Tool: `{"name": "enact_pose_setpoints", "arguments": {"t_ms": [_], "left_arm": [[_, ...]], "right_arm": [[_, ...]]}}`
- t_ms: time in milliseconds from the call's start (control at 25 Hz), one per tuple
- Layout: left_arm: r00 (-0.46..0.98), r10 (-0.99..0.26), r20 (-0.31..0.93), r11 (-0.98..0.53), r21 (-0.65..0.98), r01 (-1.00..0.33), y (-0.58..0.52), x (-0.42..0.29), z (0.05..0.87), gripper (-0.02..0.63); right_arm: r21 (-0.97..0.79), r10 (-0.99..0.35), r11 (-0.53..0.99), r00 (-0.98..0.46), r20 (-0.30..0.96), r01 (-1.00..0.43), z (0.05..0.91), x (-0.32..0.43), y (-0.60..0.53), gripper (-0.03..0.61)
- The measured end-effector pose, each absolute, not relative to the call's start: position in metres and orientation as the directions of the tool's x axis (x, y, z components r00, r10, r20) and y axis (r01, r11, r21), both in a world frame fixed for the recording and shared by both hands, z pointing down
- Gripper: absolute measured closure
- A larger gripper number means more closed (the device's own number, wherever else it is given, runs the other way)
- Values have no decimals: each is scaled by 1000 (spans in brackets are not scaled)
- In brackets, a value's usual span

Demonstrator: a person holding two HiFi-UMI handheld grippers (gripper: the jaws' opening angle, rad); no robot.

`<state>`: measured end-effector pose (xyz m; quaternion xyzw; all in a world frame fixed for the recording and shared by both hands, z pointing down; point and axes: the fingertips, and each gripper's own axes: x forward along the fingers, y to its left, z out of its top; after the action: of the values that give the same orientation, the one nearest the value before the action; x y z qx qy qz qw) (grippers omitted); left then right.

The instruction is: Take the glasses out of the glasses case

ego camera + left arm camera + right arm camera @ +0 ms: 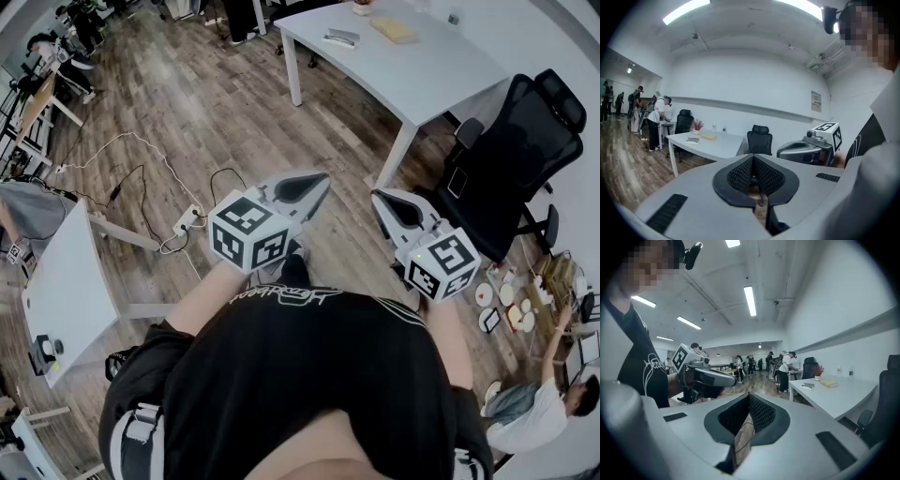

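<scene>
Evidently pre-approach: the grey left tool (319, 183) and right tool (380, 200), both pressed together and empty, hang over the wood floor (187, 103). A flat grey object (340, 37), probably the glasses case, lies on the far white tabletop (412, 80). Next comes walking over to it.

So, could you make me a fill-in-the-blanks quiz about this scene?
The left gripper and right gripper both have jaws that are ____.
Between each pair of jaws there is ____.
The table ahead is coloured ____.
The office chair beside it is ____.
Missing: shut; nothing; white; black.
</scene>
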<state>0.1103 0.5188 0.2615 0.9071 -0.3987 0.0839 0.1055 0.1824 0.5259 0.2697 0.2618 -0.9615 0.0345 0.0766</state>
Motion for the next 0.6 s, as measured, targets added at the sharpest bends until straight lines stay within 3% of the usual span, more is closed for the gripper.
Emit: {"name": "enact_pose_setpoints", "arguments": {"t_ms": [600], "left_arm": [[668,-697,262,-653,153,-742,511,117,268,606]], "right_arm": [[-87,-457,878,-878,143,-471,273,183,513,569]]}}
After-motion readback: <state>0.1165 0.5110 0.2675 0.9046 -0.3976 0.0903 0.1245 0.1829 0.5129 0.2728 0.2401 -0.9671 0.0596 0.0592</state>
